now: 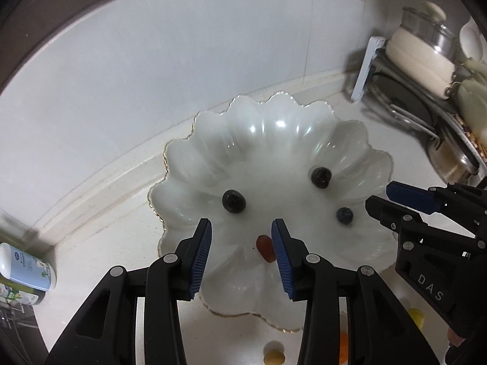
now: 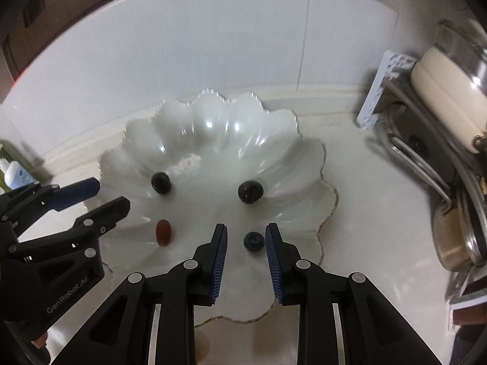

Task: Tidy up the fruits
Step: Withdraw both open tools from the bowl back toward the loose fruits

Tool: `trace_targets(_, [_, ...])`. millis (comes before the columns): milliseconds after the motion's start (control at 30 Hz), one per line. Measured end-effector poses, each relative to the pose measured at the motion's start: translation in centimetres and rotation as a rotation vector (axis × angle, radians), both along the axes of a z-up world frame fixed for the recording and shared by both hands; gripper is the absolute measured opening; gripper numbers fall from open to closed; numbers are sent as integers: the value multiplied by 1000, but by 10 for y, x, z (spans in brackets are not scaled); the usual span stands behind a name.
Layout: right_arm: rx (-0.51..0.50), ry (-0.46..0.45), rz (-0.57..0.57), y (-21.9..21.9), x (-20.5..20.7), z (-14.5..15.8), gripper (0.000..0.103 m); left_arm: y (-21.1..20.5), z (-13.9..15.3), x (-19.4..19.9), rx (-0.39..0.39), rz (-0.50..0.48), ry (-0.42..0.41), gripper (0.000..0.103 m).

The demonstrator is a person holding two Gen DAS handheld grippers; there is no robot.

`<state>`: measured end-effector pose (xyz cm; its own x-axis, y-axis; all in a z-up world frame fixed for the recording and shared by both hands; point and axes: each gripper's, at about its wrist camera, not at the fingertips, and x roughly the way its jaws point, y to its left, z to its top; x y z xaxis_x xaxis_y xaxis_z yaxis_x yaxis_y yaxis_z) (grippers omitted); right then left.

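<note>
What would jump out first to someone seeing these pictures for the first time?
A white scalloped dish with a thin gold rim sits mid-counter against the tiled wall. It holds three dark berries and one red oblong fruit, all lying apart from one another. Two black grippers with blue pads hang over its near edge, the left gripper by the red fruit, the right gripper by the smallest berry.

Scalloped dish (image 2: 213,140): glossy white glaze, gilt rim. Countertop (image 2: 380,213): smooth, pale, stone-like. Pan (image 2: 456,237): shiny metal.
</note>
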<state>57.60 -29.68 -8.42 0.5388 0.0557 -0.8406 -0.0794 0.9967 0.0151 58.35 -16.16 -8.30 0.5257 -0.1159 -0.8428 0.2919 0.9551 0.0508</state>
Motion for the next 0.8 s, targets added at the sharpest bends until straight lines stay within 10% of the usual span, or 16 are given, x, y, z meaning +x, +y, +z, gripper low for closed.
trace_targets(800, [2, -244, 1, 14, -95, 69, 27, 22, 68, -84, -74, -25, -203, 41])
